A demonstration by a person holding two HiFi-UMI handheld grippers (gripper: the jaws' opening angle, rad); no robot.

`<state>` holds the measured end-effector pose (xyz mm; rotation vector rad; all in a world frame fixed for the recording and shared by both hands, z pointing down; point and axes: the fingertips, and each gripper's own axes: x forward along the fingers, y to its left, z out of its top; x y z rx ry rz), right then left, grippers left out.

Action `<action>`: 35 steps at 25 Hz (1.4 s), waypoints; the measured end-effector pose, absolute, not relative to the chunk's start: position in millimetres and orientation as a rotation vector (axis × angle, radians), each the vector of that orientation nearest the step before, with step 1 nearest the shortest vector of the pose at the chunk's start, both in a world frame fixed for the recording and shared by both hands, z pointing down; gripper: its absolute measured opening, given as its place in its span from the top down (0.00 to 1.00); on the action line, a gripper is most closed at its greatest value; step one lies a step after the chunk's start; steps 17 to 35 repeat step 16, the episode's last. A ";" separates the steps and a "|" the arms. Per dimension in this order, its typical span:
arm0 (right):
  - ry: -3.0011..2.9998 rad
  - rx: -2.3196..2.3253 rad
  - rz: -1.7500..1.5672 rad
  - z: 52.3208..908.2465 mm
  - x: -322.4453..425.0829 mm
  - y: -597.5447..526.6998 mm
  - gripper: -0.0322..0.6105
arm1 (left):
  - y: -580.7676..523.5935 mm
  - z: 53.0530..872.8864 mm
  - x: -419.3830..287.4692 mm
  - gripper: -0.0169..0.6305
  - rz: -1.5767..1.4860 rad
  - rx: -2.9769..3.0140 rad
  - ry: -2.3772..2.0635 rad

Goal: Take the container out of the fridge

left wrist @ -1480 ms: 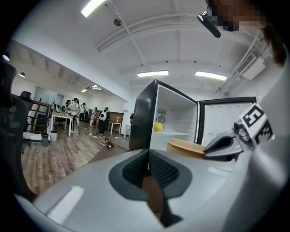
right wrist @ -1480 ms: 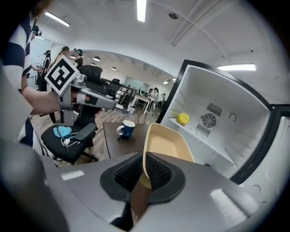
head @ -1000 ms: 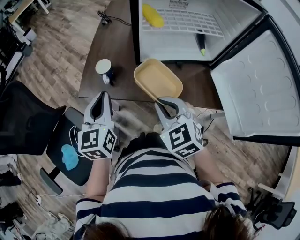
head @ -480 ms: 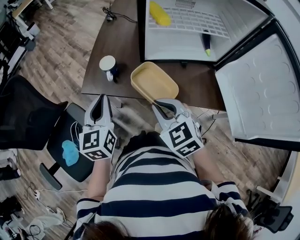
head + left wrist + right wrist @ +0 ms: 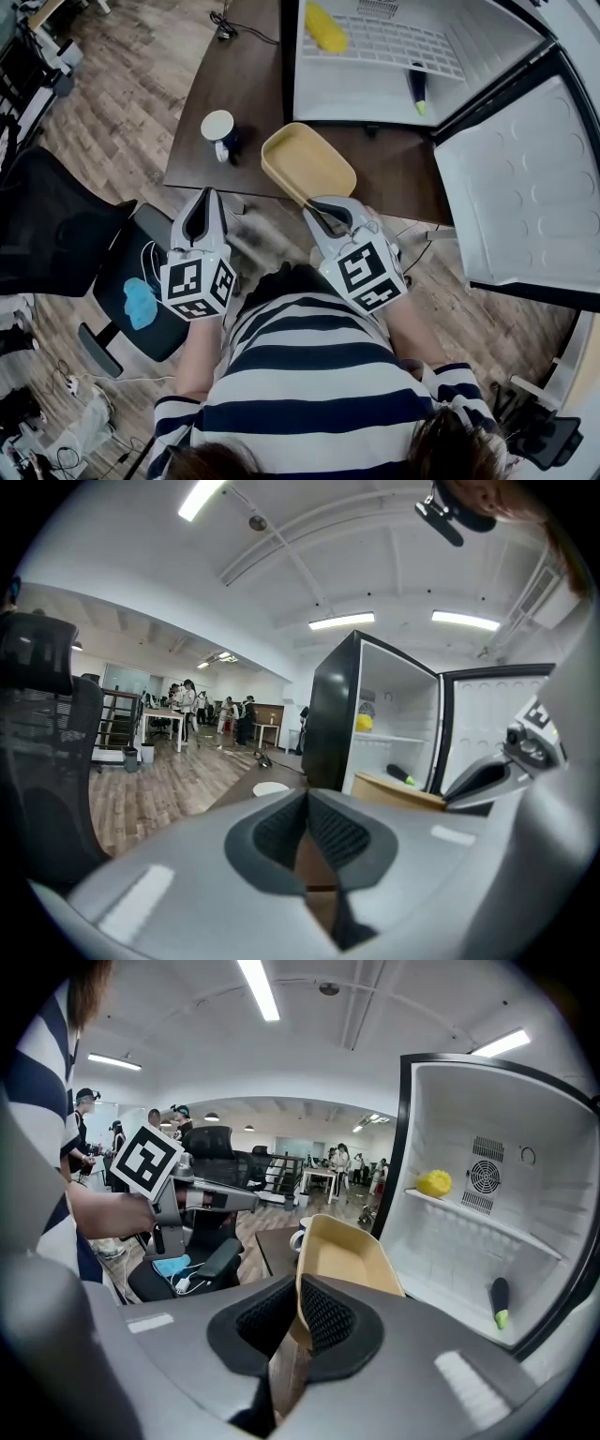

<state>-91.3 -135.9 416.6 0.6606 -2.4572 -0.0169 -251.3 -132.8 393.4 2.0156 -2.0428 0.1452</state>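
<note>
The container (image 5: 307, 161) is a shallow tan tray, outside the fridge and over the near edge of the brown table (image 5: 234, 84). My right gripper (image 5: 319, 208) is shut on the near rim of the container. In the right gripper view the container (image 5: 345, 1255) tilts up from between the pads (image 5: 319, 1321). My left gripper (image 5: 203, 199) hangs to the left of the table's corner with its jaws shut on nothing. In the left gripper view my left gripper (image 5: 307, 832) shows its pads touching, with the container's edge (image 5: 398, 789) to the right.
The fridge (image 5: 375, 94) stands open on the table, its door (image 5: 516, 187) swung out to the right. A yellow item (image 5: 325, 28) lies on its shelf and a dark green-tipped item (image 5: 417, 89) on its floor. A white mug (image 5: 218, 127) sits left of the container. A black chair (image 5: 122, 281) stands below my left gripper.
My right gripper has drawn the container slightly leftward, away from the fridge. The left gripper has stayed where it was.
</note>
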 end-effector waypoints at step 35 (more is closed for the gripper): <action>-2.478 0.656 0.021 413.3 -91.5 -141.5 0.92 | -137.7 394.0 -245.3 0.97 0.142 2.026 -2.032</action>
